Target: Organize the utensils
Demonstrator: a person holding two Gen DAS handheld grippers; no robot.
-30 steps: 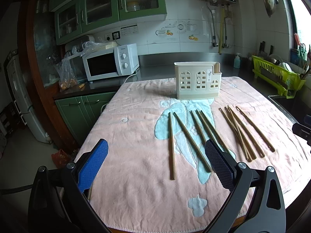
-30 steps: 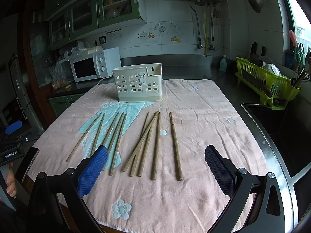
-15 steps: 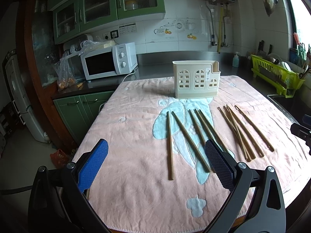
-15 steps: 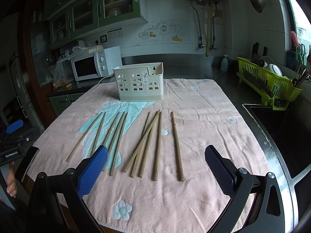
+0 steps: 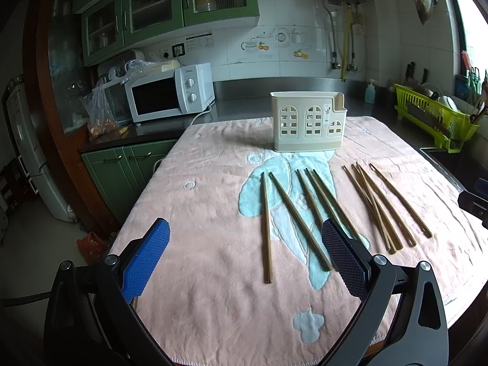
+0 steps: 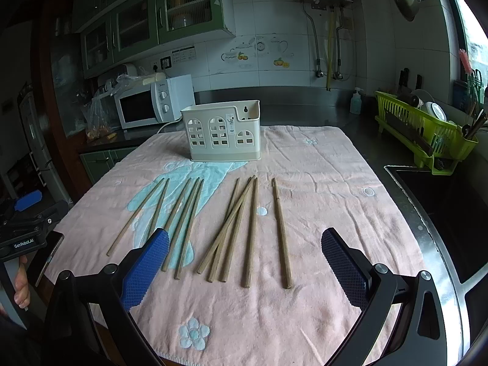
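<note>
1. Ahead of left gripper, jaws wide, empty: chopsticks flat on towel; holder beyond.
2. Right gripper likewise wide, empty; crossed sticks just ahead.
3. Risk: pinching several crossed sticks, dragging neighbours.

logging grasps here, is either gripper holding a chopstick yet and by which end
Nothing is held. The left gripper and right gripper both have jaws wide open and empty; the brown wooden chopsticks all lie on the pink towel.
</note>
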